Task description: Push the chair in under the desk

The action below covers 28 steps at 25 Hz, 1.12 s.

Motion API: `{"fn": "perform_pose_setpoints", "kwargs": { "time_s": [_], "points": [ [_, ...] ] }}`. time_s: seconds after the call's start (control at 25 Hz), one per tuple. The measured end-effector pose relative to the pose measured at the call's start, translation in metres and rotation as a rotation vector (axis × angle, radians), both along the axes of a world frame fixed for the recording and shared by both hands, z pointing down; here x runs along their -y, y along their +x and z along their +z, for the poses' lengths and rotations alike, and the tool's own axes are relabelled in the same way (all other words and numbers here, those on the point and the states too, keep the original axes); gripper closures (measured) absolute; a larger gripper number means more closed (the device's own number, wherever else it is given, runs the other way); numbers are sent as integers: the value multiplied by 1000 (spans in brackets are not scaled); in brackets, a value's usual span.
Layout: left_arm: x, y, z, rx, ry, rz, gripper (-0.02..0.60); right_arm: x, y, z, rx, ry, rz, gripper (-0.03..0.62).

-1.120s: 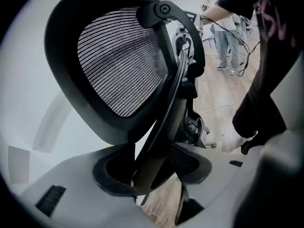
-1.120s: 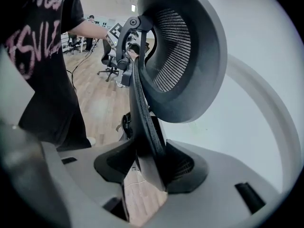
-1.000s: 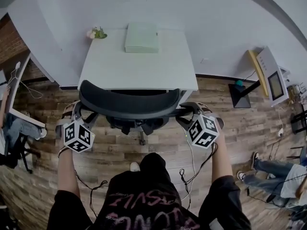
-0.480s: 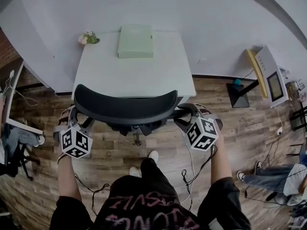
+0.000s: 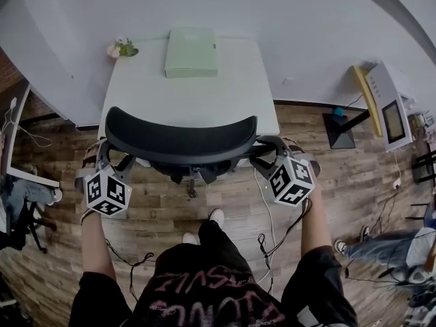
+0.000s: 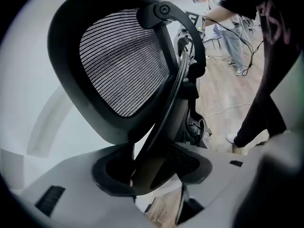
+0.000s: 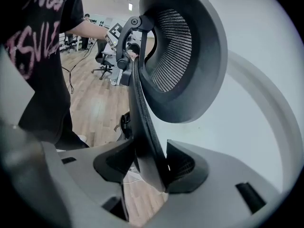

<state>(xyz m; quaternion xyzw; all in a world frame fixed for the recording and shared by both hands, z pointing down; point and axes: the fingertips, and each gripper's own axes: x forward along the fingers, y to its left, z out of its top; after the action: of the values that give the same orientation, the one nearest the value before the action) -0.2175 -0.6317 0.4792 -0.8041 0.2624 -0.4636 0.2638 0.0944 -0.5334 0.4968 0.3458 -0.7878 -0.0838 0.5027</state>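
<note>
Nearest the camera, the person's two forearms reach forward over the wooden floor (image 5: 225, 199), one shoe (image 5: 216, 216) planted just behind the chair; each hand carries a gripper at one end of the backrest. The left gripper (image 5: 103, 161) has its jaws clamped on the dark frame at the backrest's left edge, and its own view shows that frame (image 6: 156, 141) filling the gap between the jaws; the right gripper (image 5: 270, 154) is likewise closed on the right edge, the curved rim (image 7: 145, 141) pinched between its two jaws.

Between them the chair (image 5: 180, 138) stands squarely facing the desk (image 5: 197, 101); from above, the top of its backrest overlaps the desk's near edge, the seat is hidden beneath backrest and desktop, and only part of the stem and base (image 5: 194, 179) shows over the floor on the person's side.

Farther back, a pale green box (image 5: 191, 52) and a small plant (image 5: 121, 48) sit at the far end of the desktop, against the wall.

The push looks nearly done: the seat seems to be under the desk already; what is probably left is a last short nudge until the backrest meets the edge, then letting go on both sides.
</note>
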Motion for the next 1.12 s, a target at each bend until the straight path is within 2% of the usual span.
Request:
{"fn": "perform_pose_setpoints", "kwargs": {
  "time_s": [0.32, 0.52, 0.88, 1.12],
  "points": [
    [18, 13, 2, -8, 2, 5, 339, 21, 13, 3, -16, 15, 18, 376],
    [13, 18, 2, -15, 13, 17, 339, 23, 21, 5, -45, 22, 37, 372],
    [11, 18, 2, -15, 13, 11, 339, 22, 21, 5, -31, 38, 43, 365],
    [8, 18, 2, -46, 29, 7, 334, 18, 21, 2, -7, 93, 86, 364]
  ]
}}
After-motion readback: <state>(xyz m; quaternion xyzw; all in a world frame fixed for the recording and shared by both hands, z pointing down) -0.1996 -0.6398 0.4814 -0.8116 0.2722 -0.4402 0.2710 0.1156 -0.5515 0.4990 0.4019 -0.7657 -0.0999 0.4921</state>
